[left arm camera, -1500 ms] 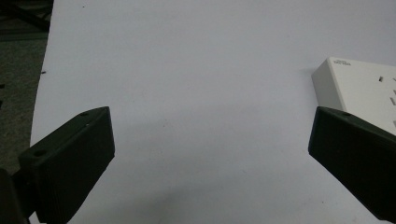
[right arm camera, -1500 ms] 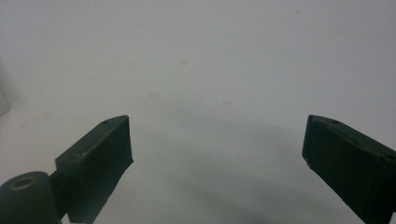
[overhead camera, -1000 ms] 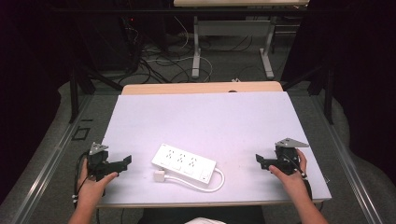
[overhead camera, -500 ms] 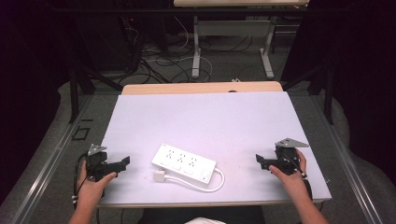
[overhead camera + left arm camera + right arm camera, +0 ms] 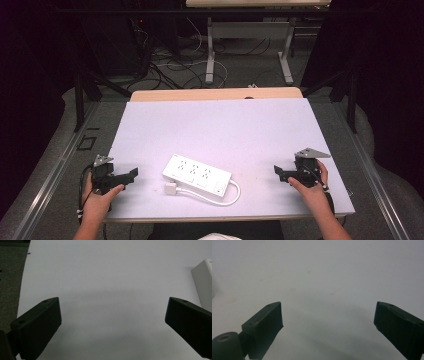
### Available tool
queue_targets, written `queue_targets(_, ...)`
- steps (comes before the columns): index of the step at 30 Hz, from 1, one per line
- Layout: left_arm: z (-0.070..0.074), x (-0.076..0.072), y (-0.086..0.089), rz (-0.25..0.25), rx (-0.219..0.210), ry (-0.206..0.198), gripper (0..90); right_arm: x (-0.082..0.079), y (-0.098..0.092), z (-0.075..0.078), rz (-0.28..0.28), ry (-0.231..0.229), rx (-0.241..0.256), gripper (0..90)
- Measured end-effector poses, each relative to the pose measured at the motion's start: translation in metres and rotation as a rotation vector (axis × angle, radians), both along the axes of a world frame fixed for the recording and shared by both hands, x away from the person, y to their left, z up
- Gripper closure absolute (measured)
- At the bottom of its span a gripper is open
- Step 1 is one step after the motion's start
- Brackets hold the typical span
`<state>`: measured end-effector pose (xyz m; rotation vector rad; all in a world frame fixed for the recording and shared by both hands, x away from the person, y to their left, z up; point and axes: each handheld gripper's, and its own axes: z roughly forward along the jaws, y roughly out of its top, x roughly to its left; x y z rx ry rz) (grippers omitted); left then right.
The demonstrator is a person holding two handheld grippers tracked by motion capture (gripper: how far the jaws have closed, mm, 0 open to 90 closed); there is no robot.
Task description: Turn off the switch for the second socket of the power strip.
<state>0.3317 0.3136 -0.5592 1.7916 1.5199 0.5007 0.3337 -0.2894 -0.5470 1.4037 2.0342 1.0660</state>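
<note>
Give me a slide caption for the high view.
White power strip on table, between open left gripper and right gripper.

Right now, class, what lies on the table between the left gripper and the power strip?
Nothing: in the high view, bare table separates the left gripper from the power strip.

Lab: floor cables (image 5: pixel 170 67), dark curtains (image 5: pixel 380 75)

Matt white bench (image 5: pixel 215 125); smooth white plastic power strip (image 5: pixel 196 174); matt black plastic tongs (image 5: pixel 112 322) at 6 o'clock.
</note>
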Motion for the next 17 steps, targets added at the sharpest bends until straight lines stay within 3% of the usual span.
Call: queue_targets(17,0.0009,0.0002,0.0011,-0.004,0.001,0.017,0.9,0.0010,-0.0017,-0.0008,0.003,0.003,0.002,7.8)
